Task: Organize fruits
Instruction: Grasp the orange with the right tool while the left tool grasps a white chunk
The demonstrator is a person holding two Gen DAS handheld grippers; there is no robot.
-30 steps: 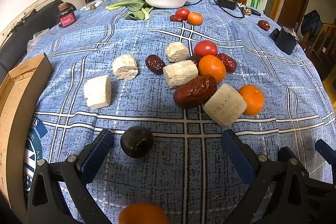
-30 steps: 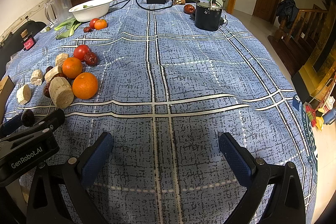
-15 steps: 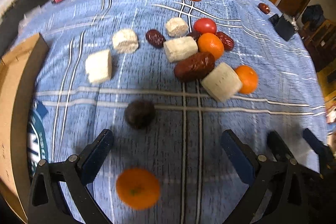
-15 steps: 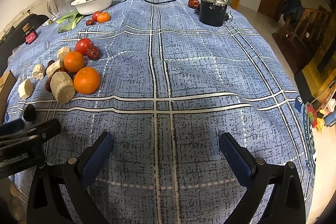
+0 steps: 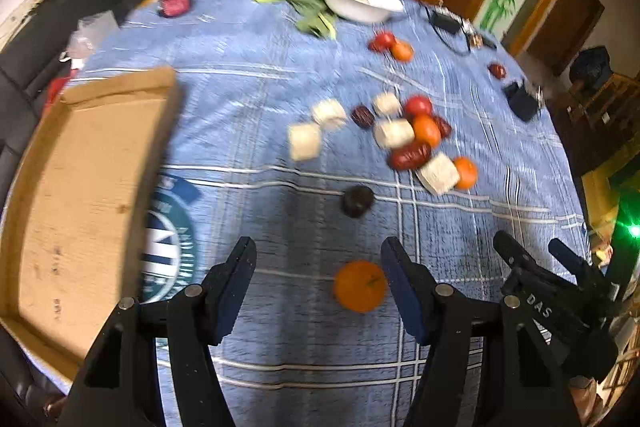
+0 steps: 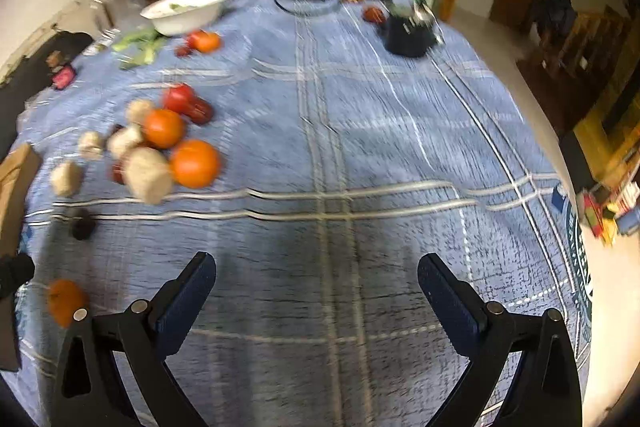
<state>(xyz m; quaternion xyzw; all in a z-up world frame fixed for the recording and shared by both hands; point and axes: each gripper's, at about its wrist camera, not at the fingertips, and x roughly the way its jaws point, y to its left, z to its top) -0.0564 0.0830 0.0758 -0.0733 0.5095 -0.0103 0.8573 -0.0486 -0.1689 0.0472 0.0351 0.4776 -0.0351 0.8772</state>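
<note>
A lone orange [image 5: 360,286] lies on the blue checked cloth, just inside the right finger of my open left gripper [image 5: 318,267], which hovers above it. A dark round fruit [image 5: 357,201] lies beyond it. Farther off is a cluster of oranges [image 5: 426,129], tomatoes, red dates [image 5: 410,155] and pale cut chunks [image 5: 305,141]. My right gripper [image 6: 316,287] is open and empty over bare cloth; the cluster [image 6: 194,163], the dark fruit [image 6: 82,223] and the lone orange [image 6: 64,301] lie to its left.
An open cardboard box [image 5: 76,195] lies at the table's left edge. A white bowl [image 5: 362,1], greens, a clear jug and two more fruits [image 5: 394,47] are at the back. A black pot [image 6: 408,31] stands back right. The right gripper body [image 5: 560,291] shows at right.
My left gripper has pulled back, risen and swung left, bringing the cardboard box and the lone orange into view. My right gripper has also risen slightly. Both views are motion-blurred.
</note>
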